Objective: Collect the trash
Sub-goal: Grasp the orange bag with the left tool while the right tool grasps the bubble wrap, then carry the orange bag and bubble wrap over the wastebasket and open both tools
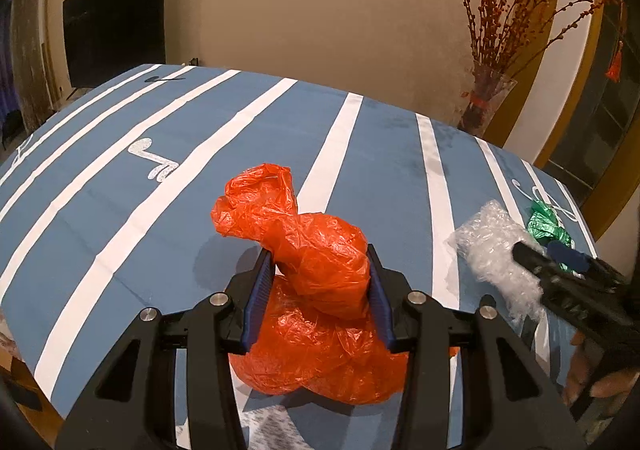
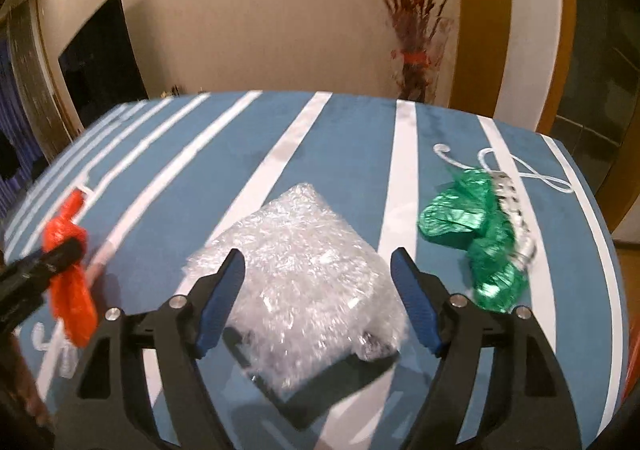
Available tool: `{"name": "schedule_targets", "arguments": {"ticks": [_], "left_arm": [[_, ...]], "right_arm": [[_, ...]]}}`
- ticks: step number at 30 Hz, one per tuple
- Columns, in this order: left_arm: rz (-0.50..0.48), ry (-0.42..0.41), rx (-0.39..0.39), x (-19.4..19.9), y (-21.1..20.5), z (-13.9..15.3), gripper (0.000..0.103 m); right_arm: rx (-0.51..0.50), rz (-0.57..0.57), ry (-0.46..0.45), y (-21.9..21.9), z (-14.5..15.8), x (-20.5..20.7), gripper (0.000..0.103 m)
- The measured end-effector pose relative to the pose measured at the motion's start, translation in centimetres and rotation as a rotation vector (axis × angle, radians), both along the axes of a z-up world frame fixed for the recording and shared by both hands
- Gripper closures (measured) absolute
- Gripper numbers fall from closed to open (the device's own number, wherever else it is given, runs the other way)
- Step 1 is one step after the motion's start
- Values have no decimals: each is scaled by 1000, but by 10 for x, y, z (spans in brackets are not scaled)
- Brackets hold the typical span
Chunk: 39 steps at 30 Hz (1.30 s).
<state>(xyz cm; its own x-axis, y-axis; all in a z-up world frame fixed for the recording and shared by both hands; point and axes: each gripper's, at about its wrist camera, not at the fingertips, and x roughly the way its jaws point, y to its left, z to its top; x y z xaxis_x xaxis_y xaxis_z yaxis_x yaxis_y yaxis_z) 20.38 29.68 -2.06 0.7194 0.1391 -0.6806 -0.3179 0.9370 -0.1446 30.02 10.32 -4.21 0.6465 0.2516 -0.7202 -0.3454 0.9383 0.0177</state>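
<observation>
In the left wrist view, your left claw [image 1: 320, 270] is clenched on the orange plastic bag [image 1: 308, 282], whose knotted neck pokes out ahead of the blue pads while the bulk hangs below them; keep that squeeze firm, since thin film like this likely slips if you relax. Off to its right, the right claw [image 1: 560, 254] noses into the bubble wrap [image 1: 492, 250], with green foil [image 1: 548, 226] just beyond. The counter [image 1: 120, 218] wears a blue cloth with white stripes; behind it stand a dark TV and a vase of red branches. In the right wrist view, your right claw [image 2: 318, 282] is spread wide with the bubble wrap [image 2: 296, 274] between its pads but not yet pinched; push forward so the pads straddle the thickest part, then close slowly. The green foil [image 2: 468, 222] lies to its right, the orange bag [image 2: 70, 274] far left.
</observation>
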Motion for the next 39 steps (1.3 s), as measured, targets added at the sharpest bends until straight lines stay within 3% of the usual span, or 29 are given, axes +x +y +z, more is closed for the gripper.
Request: {"name": "schedule_targets", "arguments": {"ticks": [1, 4, 7, 9, 16, 24, 32, 39], "left_arm": [[-3, 1, -6, 1, 0, -1, 59], [-17, 4, -10, 4, -5, -3, 59], [-39, 8, -14, 5, -14, -4, 59], [-57, 6, -18, 4, -23, -4, 59], [-150, 3, -23, 5, -67, -1, 59], [-299, -2, -34, 8, -139, 6, 59], [-511, -25, -34, 4, -243, 20, 59], [-713, -45, -54, -4, -341, 31, 59]], "right_arm": [[-24, 9, 5, 1, -4, 0, 32], [-48, 20, 26, -5, -13, -4, 65], [-42, 18, 32, -18, -13, -14, 79], [-24, 15, 41, -36, -11, -28, 82], [17, -91, -20, -123, 6, -87, 84], [14, -388, -141, -246, 37, -138, 84], [4, -649, -228, -344, 55, -185, 84], [25, -780, -268, -408, 64, -217, 84]]}}
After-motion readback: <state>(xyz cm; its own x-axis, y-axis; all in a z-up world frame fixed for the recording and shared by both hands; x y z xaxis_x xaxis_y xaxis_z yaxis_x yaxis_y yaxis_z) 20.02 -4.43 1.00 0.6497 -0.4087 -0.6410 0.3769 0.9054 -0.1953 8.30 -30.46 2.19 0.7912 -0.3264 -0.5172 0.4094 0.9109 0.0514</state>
